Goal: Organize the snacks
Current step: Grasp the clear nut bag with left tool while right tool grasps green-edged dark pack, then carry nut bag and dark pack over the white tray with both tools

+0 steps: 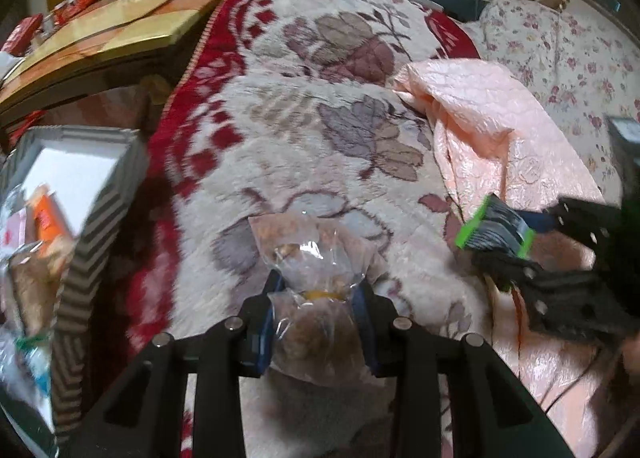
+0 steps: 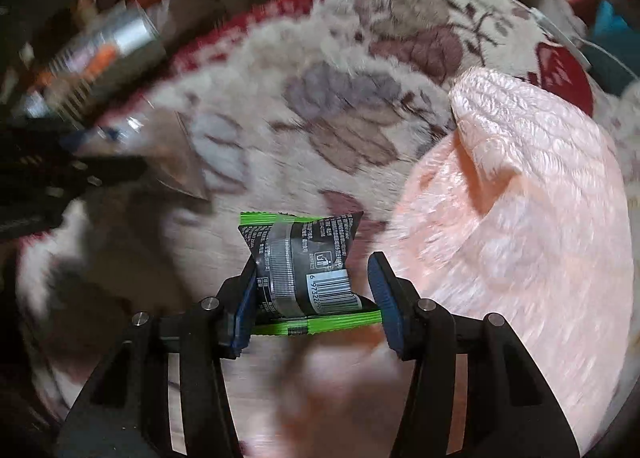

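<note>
My left gripper (image 1: 318,288) is shut on a clear plastic bag of brown snacks (image 1: 312,258), held over a floral blanket (image 1: 304,106). My right gripper (image 2: 314,278) is shut on a black snack packet with green ends (image 2: 304,258); it also shows in the left wrist view (image 1: 494,228) at the right, held by the right gripper (image 1: 520,242). A grey striped box (image 1: 100,194) with several snack packs inside stands at the left. The left gripper with its bag (image 2: 176,162) shows blurred at the left of the right wrist view.
A pink quilted cloth (image 1: 500,130) lies at the right over the blanket. A floral quilt (image 1: 568,58) is behind it. A wooden table (image 1: 112,30) with red items stands at the far left.
</note>
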Action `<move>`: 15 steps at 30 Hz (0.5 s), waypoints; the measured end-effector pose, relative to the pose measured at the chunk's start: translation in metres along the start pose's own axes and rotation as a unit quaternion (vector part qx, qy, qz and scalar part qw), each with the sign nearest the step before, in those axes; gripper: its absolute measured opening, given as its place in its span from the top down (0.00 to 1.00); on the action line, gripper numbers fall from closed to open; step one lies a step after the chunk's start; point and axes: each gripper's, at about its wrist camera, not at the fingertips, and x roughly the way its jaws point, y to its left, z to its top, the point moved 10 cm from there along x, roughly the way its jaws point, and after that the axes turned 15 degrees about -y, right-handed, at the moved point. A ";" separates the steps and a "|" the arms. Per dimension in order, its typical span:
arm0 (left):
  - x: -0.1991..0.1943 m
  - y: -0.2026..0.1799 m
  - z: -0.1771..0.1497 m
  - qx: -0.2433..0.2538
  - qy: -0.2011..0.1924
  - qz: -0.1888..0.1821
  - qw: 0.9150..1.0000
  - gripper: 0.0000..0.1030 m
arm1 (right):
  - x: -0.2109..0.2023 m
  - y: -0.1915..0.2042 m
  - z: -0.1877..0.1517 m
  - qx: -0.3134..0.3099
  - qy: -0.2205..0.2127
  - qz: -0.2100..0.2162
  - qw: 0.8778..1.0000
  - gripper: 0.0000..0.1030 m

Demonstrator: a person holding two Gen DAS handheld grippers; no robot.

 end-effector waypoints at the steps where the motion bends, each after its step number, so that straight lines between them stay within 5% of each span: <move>1: -0.005 0.004 -0.001 -0.002 -0.003 0.004 1.000 0.65 | -0.006 0.009 -0.001 0.011 -0.014 0.001 1.000 0.50; 8: -0.036 0.029 -0.015 0.000 -0.018 0.038 0.999 0.65 | -0.018 0.068 -0.009 0.124 -0.078 0.022 0.989 0.50; 15: -0.060 0.046 -0.024 0.004 -0.038 0.061 0.997 0.65 | -0.002 0.095 -0.017 0.170 -0.070 0.043 0.982 0.50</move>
